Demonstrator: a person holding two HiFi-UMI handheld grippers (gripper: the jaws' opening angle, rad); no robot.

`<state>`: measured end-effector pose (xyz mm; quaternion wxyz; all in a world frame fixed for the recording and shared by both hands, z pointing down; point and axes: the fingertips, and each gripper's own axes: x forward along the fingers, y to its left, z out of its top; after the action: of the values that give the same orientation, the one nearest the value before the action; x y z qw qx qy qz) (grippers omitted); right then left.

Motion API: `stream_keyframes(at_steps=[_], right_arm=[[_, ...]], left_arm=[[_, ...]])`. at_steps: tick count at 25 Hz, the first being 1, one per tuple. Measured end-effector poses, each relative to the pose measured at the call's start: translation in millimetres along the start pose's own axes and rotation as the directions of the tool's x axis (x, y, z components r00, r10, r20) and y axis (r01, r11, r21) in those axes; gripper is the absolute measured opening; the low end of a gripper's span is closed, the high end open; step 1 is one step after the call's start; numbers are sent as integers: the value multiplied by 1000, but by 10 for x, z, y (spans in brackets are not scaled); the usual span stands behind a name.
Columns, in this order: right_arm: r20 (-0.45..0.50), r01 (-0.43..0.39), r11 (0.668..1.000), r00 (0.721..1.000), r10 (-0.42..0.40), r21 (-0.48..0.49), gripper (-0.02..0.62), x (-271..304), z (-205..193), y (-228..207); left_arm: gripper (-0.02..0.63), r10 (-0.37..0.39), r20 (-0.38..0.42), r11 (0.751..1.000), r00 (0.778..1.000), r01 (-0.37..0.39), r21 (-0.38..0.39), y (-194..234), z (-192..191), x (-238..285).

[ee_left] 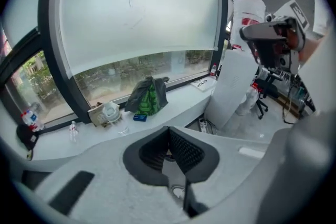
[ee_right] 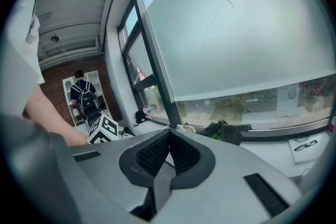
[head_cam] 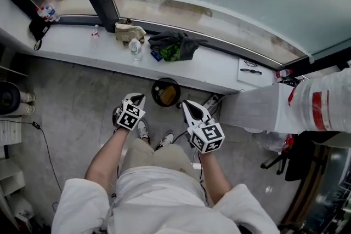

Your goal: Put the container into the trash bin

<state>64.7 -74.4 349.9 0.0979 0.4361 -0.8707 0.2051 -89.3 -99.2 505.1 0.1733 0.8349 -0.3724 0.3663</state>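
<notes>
A round black trash bin (head_cam: 165, 92) stands on the grey floor below the window ledge, and something brownish lies inside it. I cannot make out whether that is the container. My left gripper (head_cam: 137, 97) hangs just left of the bin, above my shoes, and is shut with nothing in it. My right gripper (head_cam: 186, 104) hangs just right of the bin and is also shut and empty. In the left gripper view the left gripper (ee_left: 169, 128) has its ribbed pads pressed together, aimed at the ledge. In the right gripper view the right gripper (ee_right: 169, 131) is likewise closed, facing the window.
On the white ledge (head_cam: 71, 44) lie a clear water bottle (head_cam: 135, 49), a small bottle (head_cam: 95, 34), a beige bag (head_cam: 129, 32) and dark clothing with a green bag (head_cam: 174, 45). A white block (head_cam: 263, 109) stands to the right. A power strip (head_cam: 211, 102) lies beside the bin.
</notes>
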Motion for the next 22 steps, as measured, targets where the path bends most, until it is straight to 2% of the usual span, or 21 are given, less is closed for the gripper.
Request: stream_keyframes(at_steps=[5, 10, 14, 17, 22], right_arm=[[32, 17, 999, 999, -16, -50, 2, -72, 263, 30], [83, 50, 997, 996, -45, -63, 2, -148, 613, -70], [144, 84, 993, 987, -71, -86, 2, -212, 960, -98], [180, 99, 989, 980, -79, -109, 2, -269, 1236, -102], [205, 124, 978, 975, -89, -167, 2, -385, 1614, -53]], left_arm=[[17, 88, 58, 996, 994, -87, -8, 168, 347, -375], [17, 123, 197, 992, 973, -121, -21, 309, 878, -748], [17, 149, 311, 989, 939, -145, -34, 413, 1286, -1129], [17, 167, 402, 986, 900, -162, -46, 501, 1621, -1443], [17, 171, 500, 985, 849, -161, -62, 657, 1964, -1856]])
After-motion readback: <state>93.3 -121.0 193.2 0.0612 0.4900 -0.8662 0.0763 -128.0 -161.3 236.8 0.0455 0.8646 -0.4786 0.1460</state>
